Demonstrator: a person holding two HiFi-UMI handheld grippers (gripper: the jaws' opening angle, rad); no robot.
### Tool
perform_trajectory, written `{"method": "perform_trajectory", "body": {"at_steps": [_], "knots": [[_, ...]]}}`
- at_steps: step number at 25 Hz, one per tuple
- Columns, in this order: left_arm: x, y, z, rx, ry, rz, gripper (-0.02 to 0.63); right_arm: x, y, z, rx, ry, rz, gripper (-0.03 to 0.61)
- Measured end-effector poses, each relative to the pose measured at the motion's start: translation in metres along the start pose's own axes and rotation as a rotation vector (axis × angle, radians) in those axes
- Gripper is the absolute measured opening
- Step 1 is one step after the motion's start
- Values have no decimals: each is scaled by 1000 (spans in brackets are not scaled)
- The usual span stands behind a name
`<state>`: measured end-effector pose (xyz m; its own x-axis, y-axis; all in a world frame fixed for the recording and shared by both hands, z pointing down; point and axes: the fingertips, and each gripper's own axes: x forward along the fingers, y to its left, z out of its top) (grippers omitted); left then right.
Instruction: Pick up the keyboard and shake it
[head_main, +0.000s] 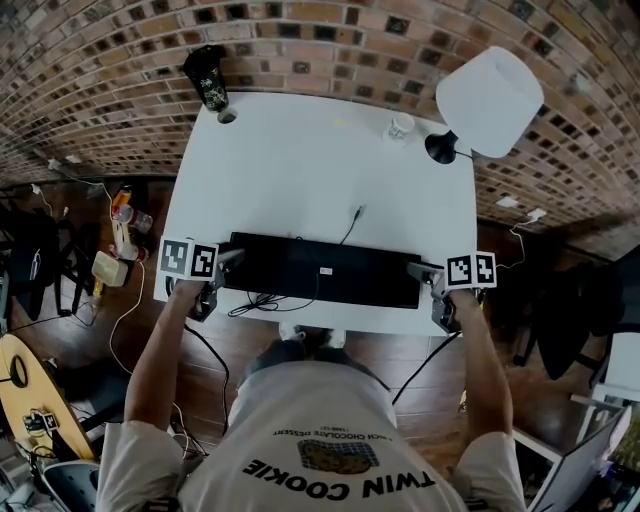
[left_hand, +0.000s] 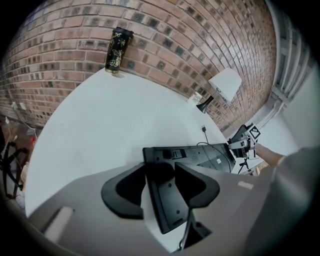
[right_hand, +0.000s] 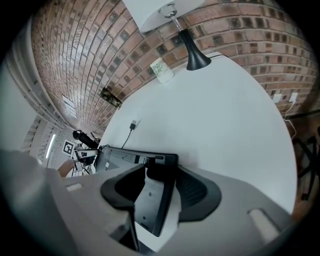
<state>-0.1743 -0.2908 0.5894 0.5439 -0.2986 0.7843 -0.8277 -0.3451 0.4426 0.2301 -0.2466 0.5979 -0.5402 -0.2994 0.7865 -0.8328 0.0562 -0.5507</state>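
Fingers of left gripper (head_main: 228, 268) and right gripper (head_main: 425, 278) hide keyboard (head_main: 300, 268) ends.

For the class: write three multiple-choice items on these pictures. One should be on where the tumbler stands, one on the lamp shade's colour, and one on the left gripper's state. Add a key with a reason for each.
1. Where does the tumbler stand?
A. at the far left corner of the table
B. on the floor
C. at the table's near edge

2. What colour is the lamp shade?
A. red
B. white
C. black

3. What is the state of the left gripper?
A. open over bare table
B. shut, with nothing in it
C. shut on the end of the keyboard

Key:
1 A: the head view shows it at that corner.
2 B: the shade is plain white in every view.
3 C: the left gripper view shows the keyboard's end between the jaws, with both pads against it.
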Motion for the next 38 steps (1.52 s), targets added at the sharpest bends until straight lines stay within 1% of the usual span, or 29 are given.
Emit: {"method": "perform_trajectory", "body": {"at_steps": [8,12,19,25,29,32,34,38], "knots": [[2,2,0,-30,-12,-12,186,0,0,0,-8,-15,0,194],[-1,1,1,-10,-20,-2,184,-1,0,1,-19,-36,-3,193],[-11,2,20,39,-145,29,175,-4,8,23,-100,-130,-7,193],[-16,3,45,76,-266,40,172,-11,16,51,-187,-261,-16,193],[-21,5,62,92,-339,46,172,-21,28,72,-276,-372,-42,195],[-28,6,79,128,-397,78,172,-27,35,86,-357,-436,-84,195],[-28,6,87,144,-416,86,170,-29,36,93,-382,-464,-103,195],[-26,5,96,155,-436,84,170,-32,37,102,-402,-503,-114,195]]}}
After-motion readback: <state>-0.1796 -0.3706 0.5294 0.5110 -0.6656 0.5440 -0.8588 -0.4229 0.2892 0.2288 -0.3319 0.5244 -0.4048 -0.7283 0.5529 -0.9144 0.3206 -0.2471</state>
